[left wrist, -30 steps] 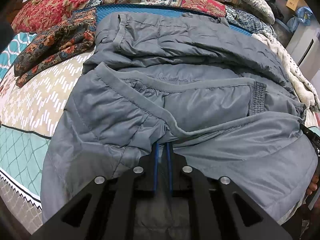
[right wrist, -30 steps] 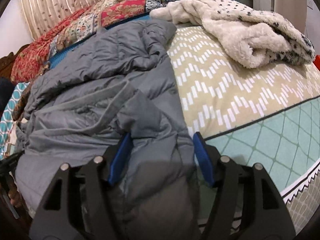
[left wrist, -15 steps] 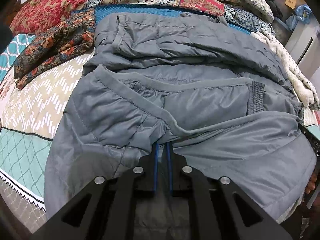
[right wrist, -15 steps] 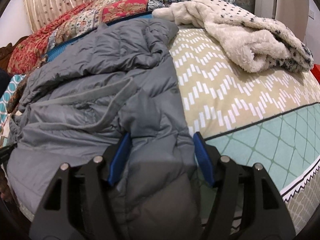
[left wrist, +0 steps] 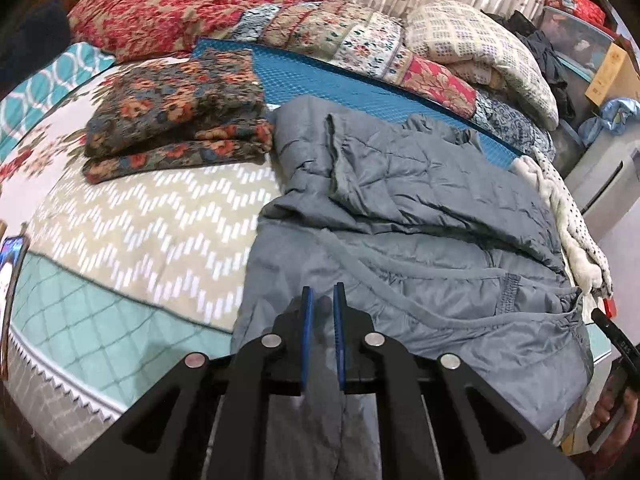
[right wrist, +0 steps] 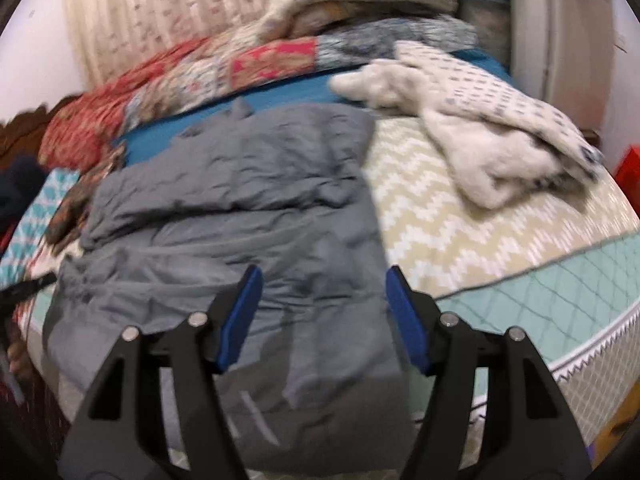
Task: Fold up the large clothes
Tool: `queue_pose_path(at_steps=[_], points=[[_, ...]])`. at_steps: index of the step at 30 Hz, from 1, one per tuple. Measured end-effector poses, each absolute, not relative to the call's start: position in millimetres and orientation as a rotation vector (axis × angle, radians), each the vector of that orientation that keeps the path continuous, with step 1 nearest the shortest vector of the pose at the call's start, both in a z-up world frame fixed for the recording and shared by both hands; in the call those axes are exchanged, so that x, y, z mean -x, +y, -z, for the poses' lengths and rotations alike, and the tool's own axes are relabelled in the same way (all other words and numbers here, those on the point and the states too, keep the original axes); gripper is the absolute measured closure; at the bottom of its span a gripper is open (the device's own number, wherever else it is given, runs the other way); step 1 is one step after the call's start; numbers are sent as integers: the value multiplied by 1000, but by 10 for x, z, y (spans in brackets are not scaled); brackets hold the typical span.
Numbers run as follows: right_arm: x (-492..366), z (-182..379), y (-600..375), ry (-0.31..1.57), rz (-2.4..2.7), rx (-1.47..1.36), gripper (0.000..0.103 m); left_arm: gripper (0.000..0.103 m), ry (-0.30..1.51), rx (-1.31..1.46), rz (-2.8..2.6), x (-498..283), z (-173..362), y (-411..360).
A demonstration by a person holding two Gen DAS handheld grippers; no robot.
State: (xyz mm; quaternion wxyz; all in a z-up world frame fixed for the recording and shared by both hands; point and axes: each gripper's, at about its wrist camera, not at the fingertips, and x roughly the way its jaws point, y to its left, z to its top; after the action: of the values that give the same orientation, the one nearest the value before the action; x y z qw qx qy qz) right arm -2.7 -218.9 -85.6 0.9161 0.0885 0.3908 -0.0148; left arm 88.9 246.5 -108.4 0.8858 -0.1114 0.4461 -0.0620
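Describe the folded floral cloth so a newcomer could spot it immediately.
On the bed, look far left of the grey jacket. The folded floral cloth lies flat near the red quilt, neatly stacked and darker, with orange flowers on navy.

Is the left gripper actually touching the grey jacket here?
Touching. The left wrist view shows the left gripper nearly shut, with a fold of the grey jacket pinched between its blue pads.

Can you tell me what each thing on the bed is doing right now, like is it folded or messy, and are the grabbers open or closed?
grey puffer jacket: spread out on the bed, rumpled, not folded.
left gripper: shut on the jacket's near edge.
right gripper: open, over the jacket.
floral cloth: folded in a stack.
fluffy white blanket: bunched in a heap.
patchwork quilt: piled at the bed's far side.
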Motion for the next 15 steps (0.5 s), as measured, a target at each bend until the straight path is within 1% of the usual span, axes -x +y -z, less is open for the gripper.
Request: queue_pose_path(at_steps=[2, 4, 6, 8, 10, 12, 15], points=[[-66, 907, -2100, 835, 8, -151, 49, 101, 931, 219, 146, -960, 1113, 2391], [-176, 969, -2062, 861, 3, -138, 60, 101, 943, 187, 146, -1040, 1171, 2312], [-310, 1058, -2070, 895, 22, -142, 65, 101, 985, 149, 100, -1144, 1294, 2273], [-423, 1165, -2160, 929, 47, -178, 68, 101, 1045, 134, 44, -1253, 1451, 2305], [-522, 1315, -2277, 973, 65, -226, 73, 100, 1076, 165, 34, -1318, 1594, 2374], [-544, 1381, -2342, 973, 54, -266, 74, 100, 1061, 157, 25, -1328, 1640, 2398], [-526, 1390, -2303, 968, 51, -223, 74, 100, 1043, 120, 24, -1316, 1659, 2365]])
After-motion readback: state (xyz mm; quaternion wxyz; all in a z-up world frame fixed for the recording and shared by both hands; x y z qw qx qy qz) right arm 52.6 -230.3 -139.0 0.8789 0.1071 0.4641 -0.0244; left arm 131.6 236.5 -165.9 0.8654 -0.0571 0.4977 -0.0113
